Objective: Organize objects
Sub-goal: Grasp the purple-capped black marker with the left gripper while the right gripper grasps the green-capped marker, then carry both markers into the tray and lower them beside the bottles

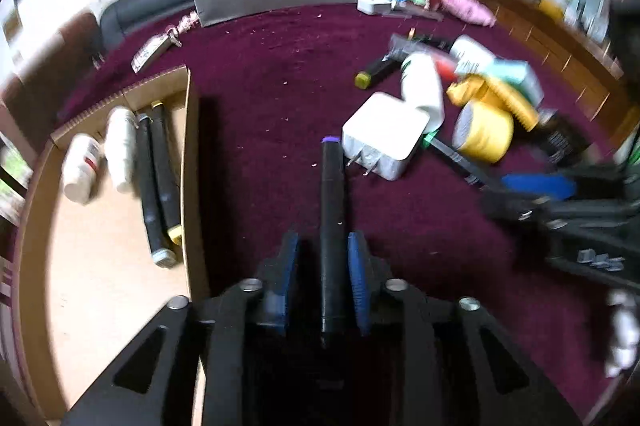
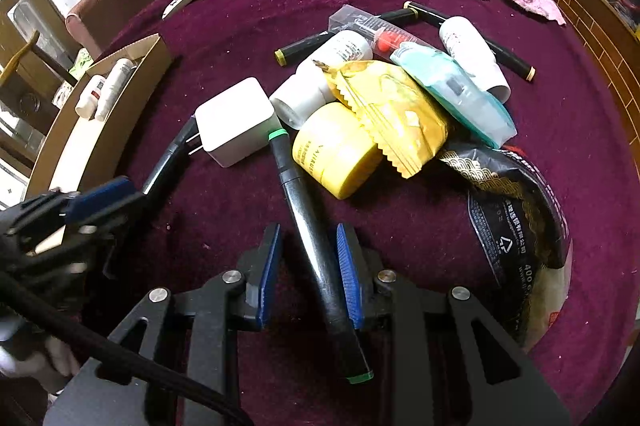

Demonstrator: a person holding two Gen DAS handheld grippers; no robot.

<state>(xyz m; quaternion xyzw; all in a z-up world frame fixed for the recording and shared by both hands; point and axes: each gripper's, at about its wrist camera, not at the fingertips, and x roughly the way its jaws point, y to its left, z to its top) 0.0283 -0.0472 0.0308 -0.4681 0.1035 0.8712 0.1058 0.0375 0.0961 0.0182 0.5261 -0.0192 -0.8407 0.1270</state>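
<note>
Now each tongs straddles a black marker (image 2: 316, 246) lengthwise.

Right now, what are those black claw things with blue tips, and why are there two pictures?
They are two hand-held grabbers, each carried by a person, each with a small camera looking along its fingers. One picture comes from the left gripper, the other from the right gripper. The left one has a black marker with a purple end between its blue pads; the right has a black marker with green ends. On the dark red cloth lie a white charger, a yellow jar and packets. A cardboard box holds bottles and markers.
</note>
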